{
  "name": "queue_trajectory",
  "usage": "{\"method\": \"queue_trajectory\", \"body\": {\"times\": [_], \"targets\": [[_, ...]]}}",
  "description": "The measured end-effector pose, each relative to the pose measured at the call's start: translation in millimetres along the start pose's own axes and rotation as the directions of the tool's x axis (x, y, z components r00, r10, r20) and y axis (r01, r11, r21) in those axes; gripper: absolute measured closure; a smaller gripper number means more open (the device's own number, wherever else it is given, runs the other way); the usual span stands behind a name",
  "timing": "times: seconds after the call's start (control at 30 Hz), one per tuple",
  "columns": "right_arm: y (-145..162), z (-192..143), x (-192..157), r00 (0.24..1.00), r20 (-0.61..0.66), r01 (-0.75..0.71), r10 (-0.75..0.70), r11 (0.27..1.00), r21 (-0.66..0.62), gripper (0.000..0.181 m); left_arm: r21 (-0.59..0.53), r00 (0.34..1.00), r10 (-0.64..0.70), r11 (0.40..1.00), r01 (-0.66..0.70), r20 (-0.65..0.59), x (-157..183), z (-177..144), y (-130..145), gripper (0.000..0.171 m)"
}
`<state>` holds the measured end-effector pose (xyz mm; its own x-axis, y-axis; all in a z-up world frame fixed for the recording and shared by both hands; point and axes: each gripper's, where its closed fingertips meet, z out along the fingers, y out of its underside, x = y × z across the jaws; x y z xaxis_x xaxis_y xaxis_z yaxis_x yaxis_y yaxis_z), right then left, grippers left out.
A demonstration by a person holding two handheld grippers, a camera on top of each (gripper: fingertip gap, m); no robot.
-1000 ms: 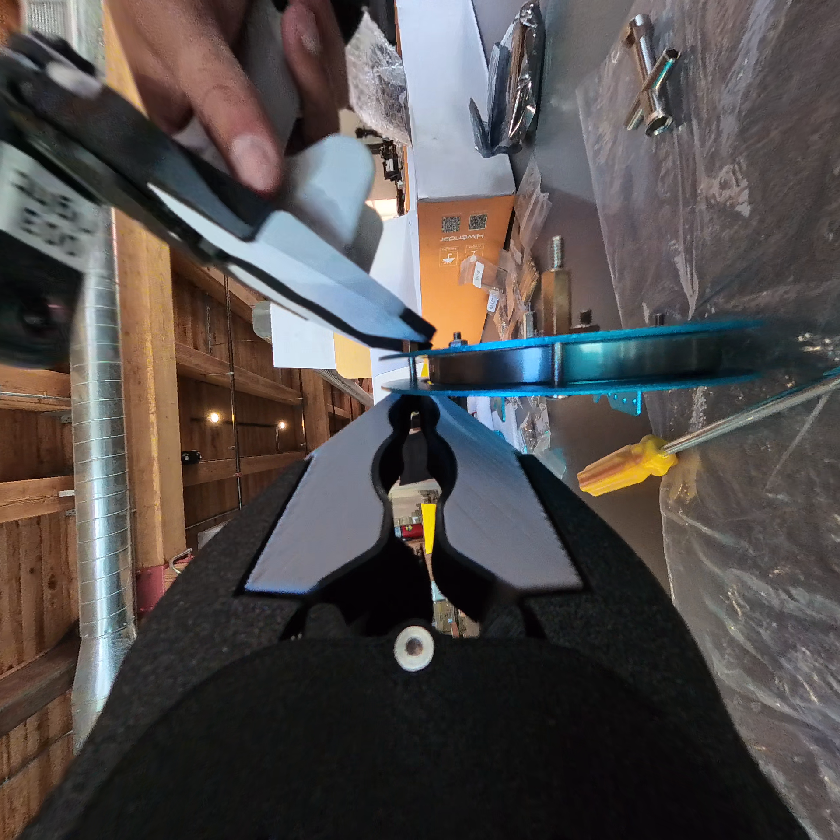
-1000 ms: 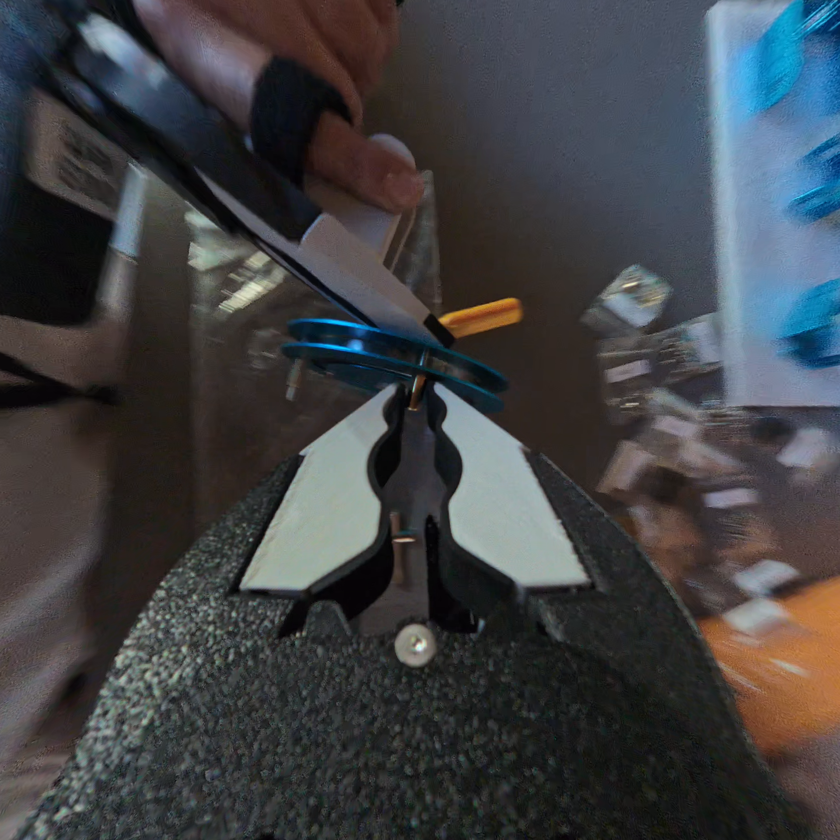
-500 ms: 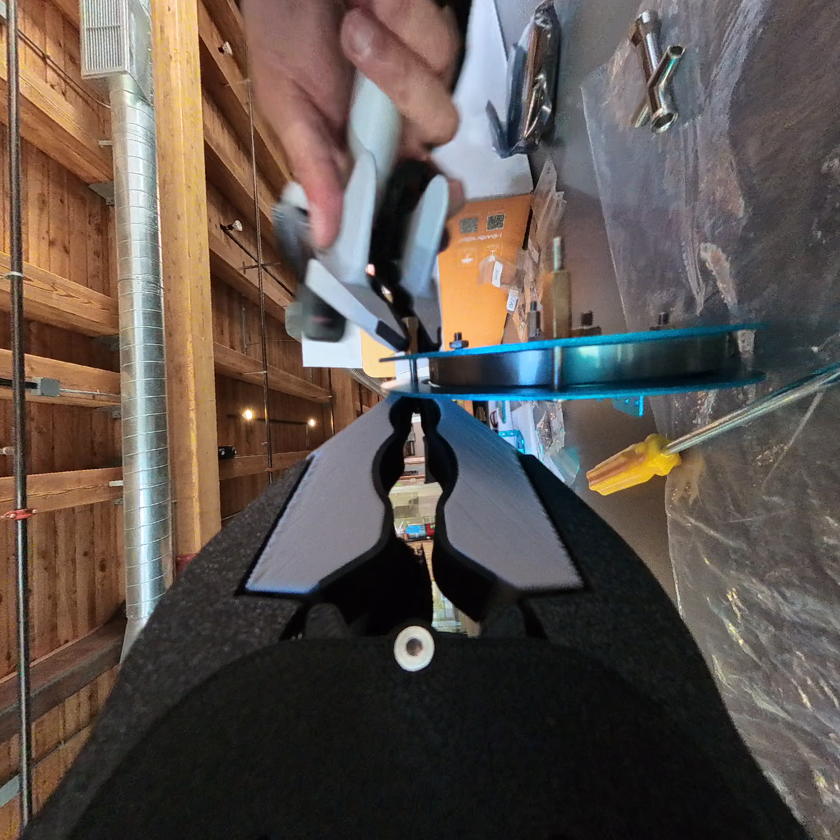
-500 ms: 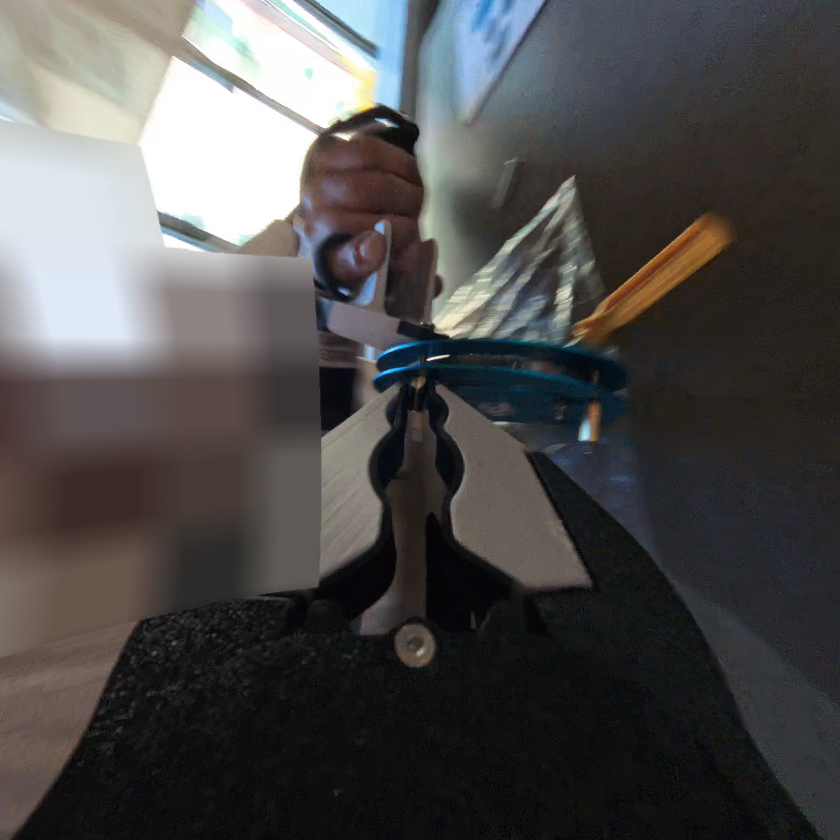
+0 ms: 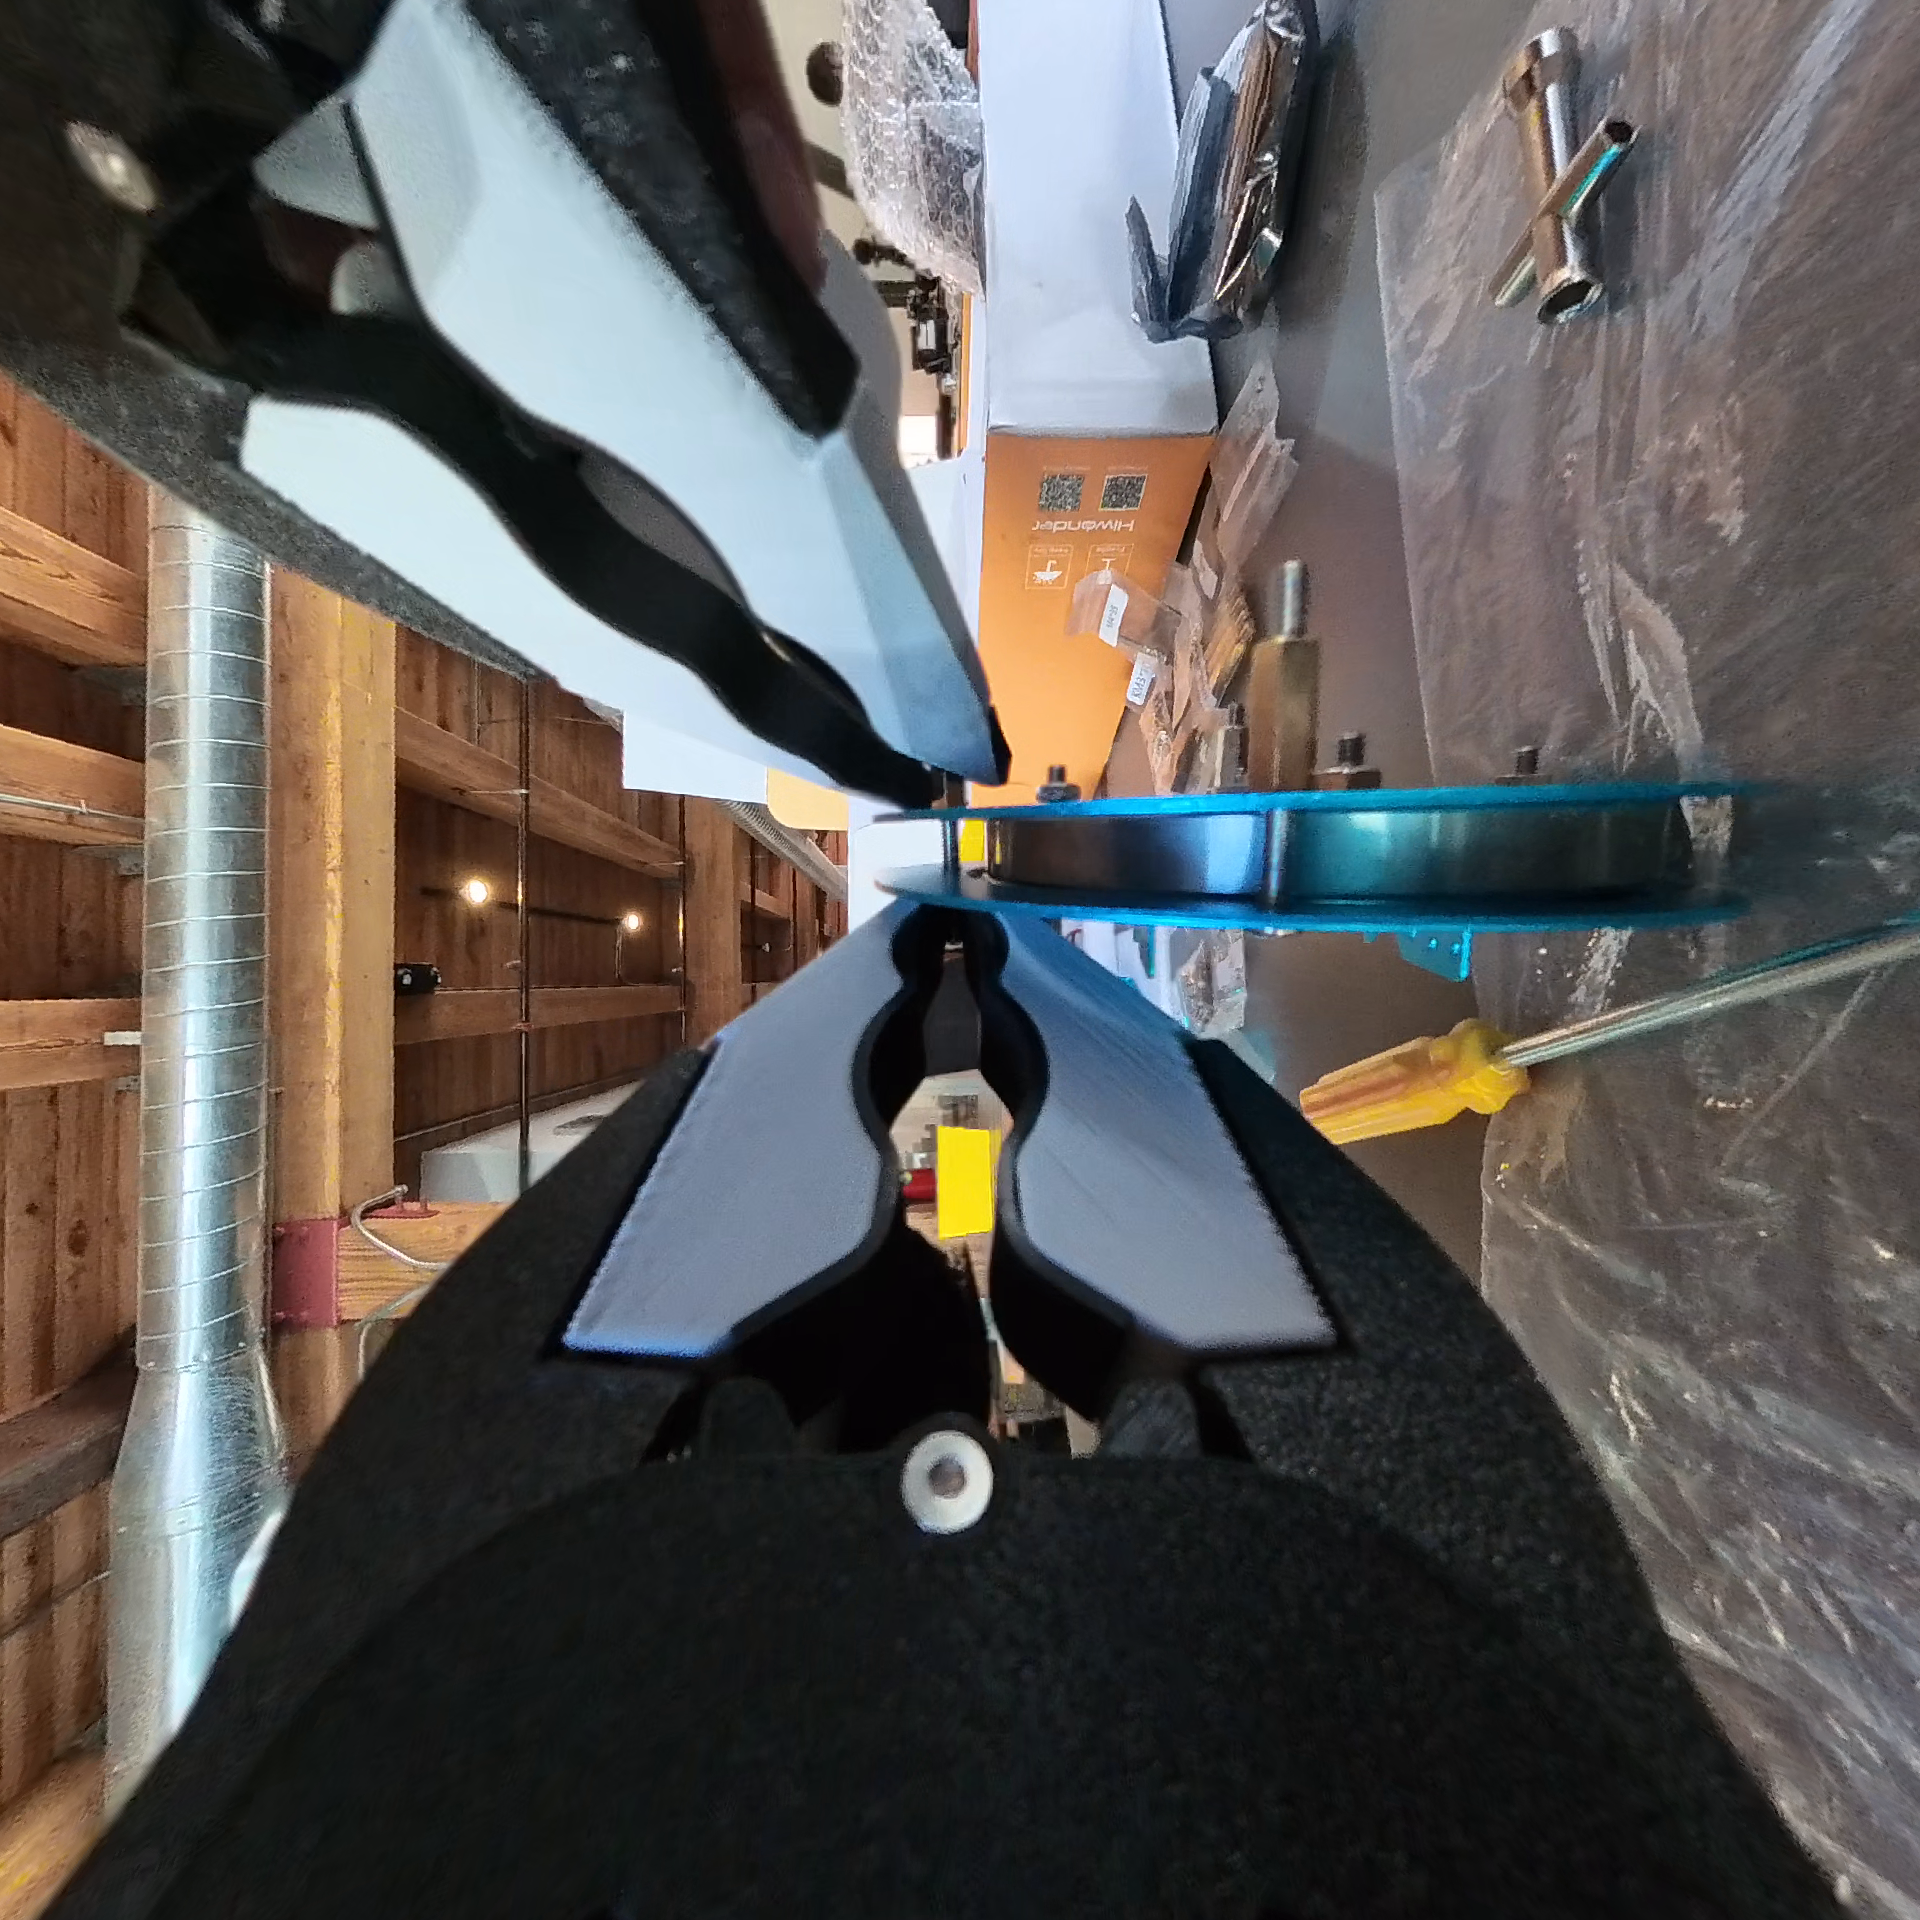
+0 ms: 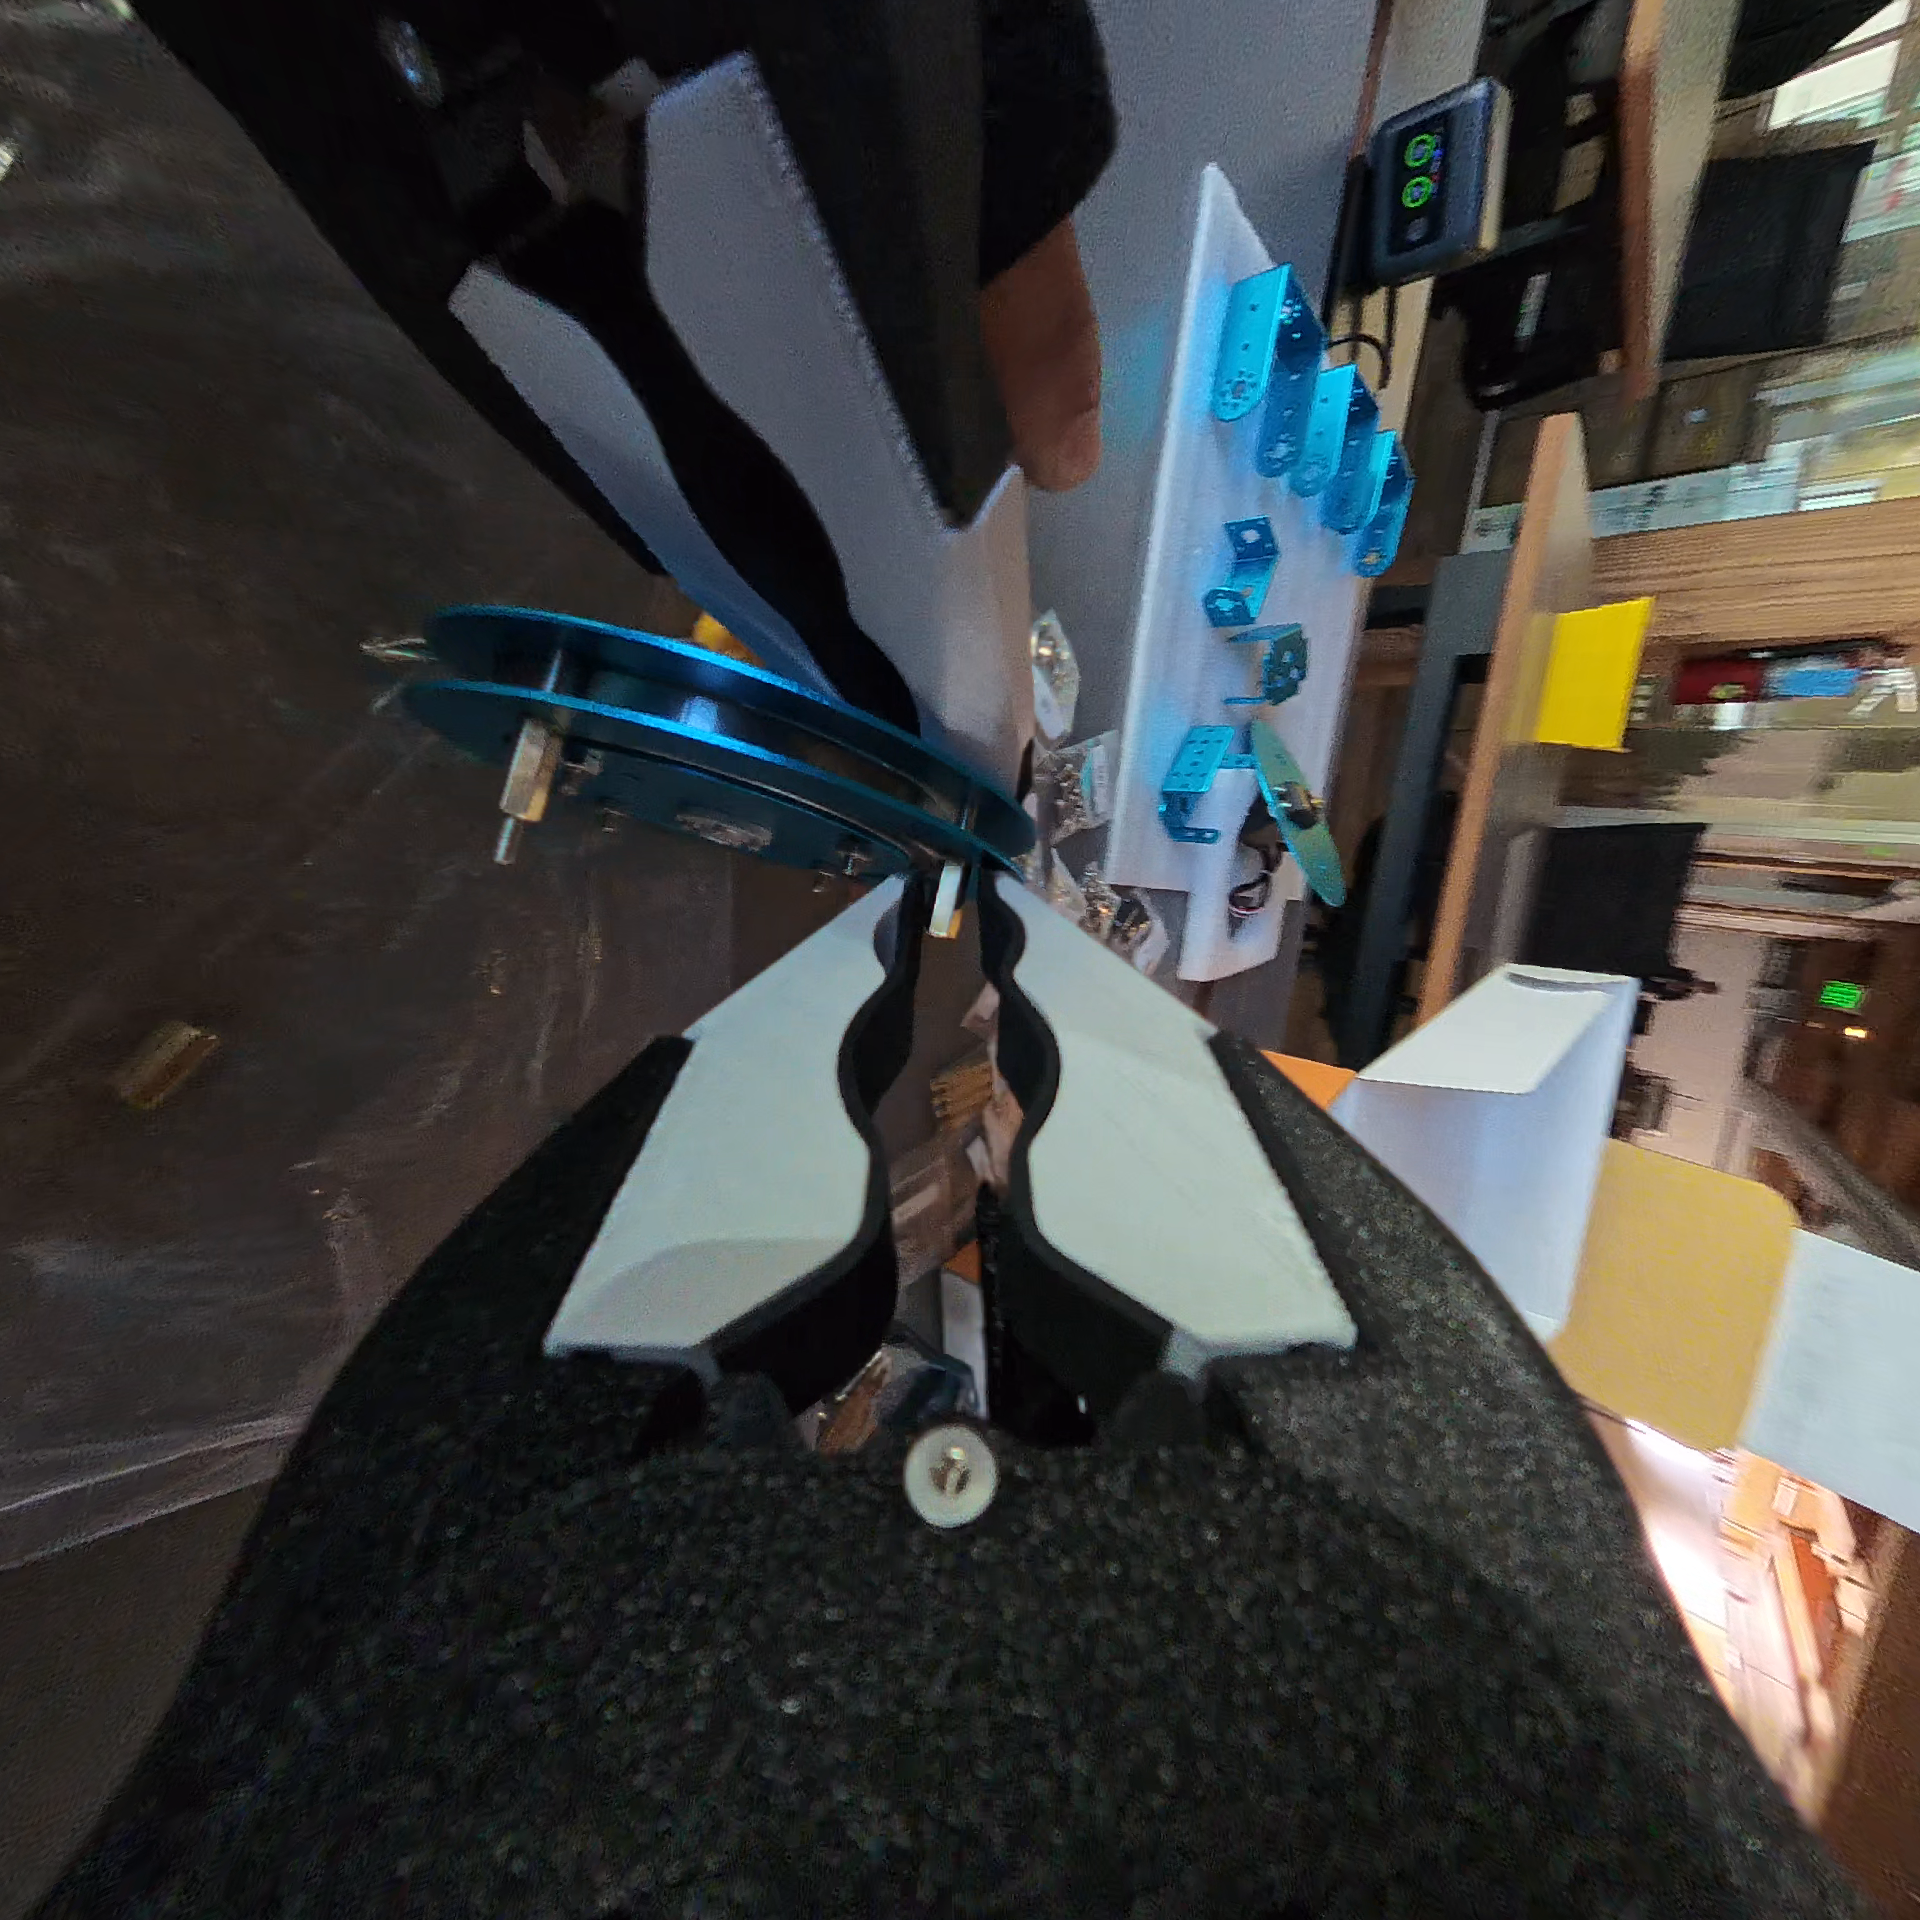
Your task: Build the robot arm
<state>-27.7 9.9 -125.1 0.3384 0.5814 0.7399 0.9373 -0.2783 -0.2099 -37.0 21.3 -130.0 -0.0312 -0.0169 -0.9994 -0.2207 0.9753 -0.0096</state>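
Change: the right gripper (image 5: 951, 774) swung in close from above; no hand showed beside it as half a second before.
Left gripper (image 5: 940, 920): jaws nearly closed, pinching the rim of the blue two-disc metal assembly (image 5: 1351, 852).
Right gripper: jaws nearly closed on a small pale standoff (image 6: 948, 899) under the discs.
Count: two discs, one yellow-handled screwdriver (image 5: 1413, 1081) on the counter (image 5: 1382, 520).
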Motion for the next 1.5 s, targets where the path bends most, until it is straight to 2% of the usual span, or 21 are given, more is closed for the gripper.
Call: {"method": "queue_trajectory", "body": {"times": [0.33, 0.43, 0.5, 0.57, 0.63, 0.67, 0.7, 0.73, 0.8, 0.9, 0.97, 1.03, 1.13, 1.2, 1.23, 1.3, 1.33, 1.37, 1.4, 1.43, 1.5], "targets": [[0, 10, 4, 0.977, -0.211, 0.030, -0.043, 0.998, -0.060, 0.177, -0.007, 0.999, -0.035, 0.999, 0.035, -0.016, 1, 1, 4, 0.171], [-1, 12, 0, 0.989, -0.077, -0.129, 0.127, 0.992, -0.011, 0.177, -0.013, 1.000, -0.005, 1.000, 0.005, 0.004, 1, 1, 4, 0.171], [-1, 14, -8, 0.906, 0.213, -0.371, 0.365, 0.928, -0.011, 0.177, -0.013, 0.999, 0.036, 0.999, -0.036, 0.032, 2, 1, 4, 0.171], [-5, 10, -19, 0.567, 0.581, -0.629, 0.584, 0.762, -0.153, 0.178, 0.000, 0.997, 0.052, 0.999, -0.052, 0.049, 2, 1, 1, 0.171], [-13, 0, -27, -0.014, 0.791, -0.726, 0.612, 0.538, -0.429, 0.178, 0.006, 0.997, 0.046, 0.999, -0.046, 0.055, 1, -1, -1, 0.171], [-17, -3, -27, -0.311, 0.777, -0.701, 0.547, 0.421, -0.576, 0.178, -0.004, 0.997, 0.056, 0.998, -0.056, 0.058, 1, 0, 1, 0.171], [-19, 0, -24, -0.479, 0.732, -0.674, 0.484, 0.332, -0.660, 0.177, -0.020, 0.997, 0.059, 0.998, -0.058, 0.056, 2, 2, 6, 0.171], [-19, 4, -22, -0.507, 0.726, -0.678, 0.464, 0.305, -0.669, 0.177, -0.021, 0.997, 0.051, 0.999, -0.050, 0.051, 2, 4, 8, 0.171], [-18, 6, -23, -0.290, 0.797, -0.742, 0.530, 0.401, -0.537, 0.177, -0.009, 0.998, 0.037, 0.999, -0.037, 0.052, 1, 3, 6, 0.171], [-7, 13, -22, 0.448, 0.691, -0.667, 0.568, 0.727, -0.164, 0.169, 0.005, 0.997, 0.042, 0.999, -0.042, 0.060, 0, 2, 2, 0.171], [-8, 10, -21, 0.769, 0.484, -0.462, 0.417, 0.886, -0.030, 0.167, 0.006, 0.998, 0.032, 0.999, -0.033, 0.055, 0, 2, 1, 0.171], [-4, 13, -16, 0.933, 0.272, -0.241, 0.235, 0.970, -0.009, 0.175, 0.000, 0.997, 0.044, 0.999, -0.044, 0.064, 0, 1, 0, 0.171], [-6, 14, -16, 0.931, 0.286, -0.229, 0.227, 0.973, -0.027, 0.176, -0.019, 0.991, 0.093, 0.996, -0.092, 0.093, -1, -2, 1, 0.171], [-9, 12, -21, 0.744, 0.518, -0.447, 0.422, 0.891, -0.084, 0.177, -0.026, 0.982, 0.142, 0.990, -0.140, 0.122, -1, -3, -1, 0.171], [-11, 9, -25, 0.543, 0.660, -0.568, 0.519, 0.806, -0.167, 0.178, -0.022, 0.981, 0.145, 0.989, -0.143, 0.131, -1, -4, -2, 0.171], [-18, -3, -30, -0.092, 0.813, -0.690, 0.575, 0.552, -0.468, 0.177, -0.009, 0.977, 0.155, 0.988, -0.155, 0.145, -1, -6, -6, 0.171], [-22, -9, -30, -0.428, 0.762, -0.643, 0.486, 0.429, -0.634, 0.176, -0.008, 0.976, 0.157, 0.987, -0.157, 0.149, -1, -6, -7, 0.171], [-24, -10, -27, -0.663, 0.658, -0.570, 0.358, 0.329, -0.753, 0.176, -0.013, 0.977, 0.157, 0.988, -0.156, 0.145, -1, -5, -6, 0.171], [-25, -10, -25, -0.780, 0.572, -0.508, 0.255, 0.276, -0.816, 0.176, -0.008, 0.978, 0.153, 0.988, -0.153, 0.143, -1, -5, -5, 0.171], [-26, -12, -25, -0.774, 0.587, -0.526, 0.237, 0.275, -0.805, 0.175, 0.001, 0.978, 0.149, 0.989, -0.151, 0.146, -2, -5, -6, 0.171], [-25, -10, -30, -0.464, 0.791, -0.709, 0.400, 0.368, -0.602, 0.174, 0.004, 0.977, 0.152, 0.988, -0.154, 0.152, -2, -7, -8, 0.171]]}}
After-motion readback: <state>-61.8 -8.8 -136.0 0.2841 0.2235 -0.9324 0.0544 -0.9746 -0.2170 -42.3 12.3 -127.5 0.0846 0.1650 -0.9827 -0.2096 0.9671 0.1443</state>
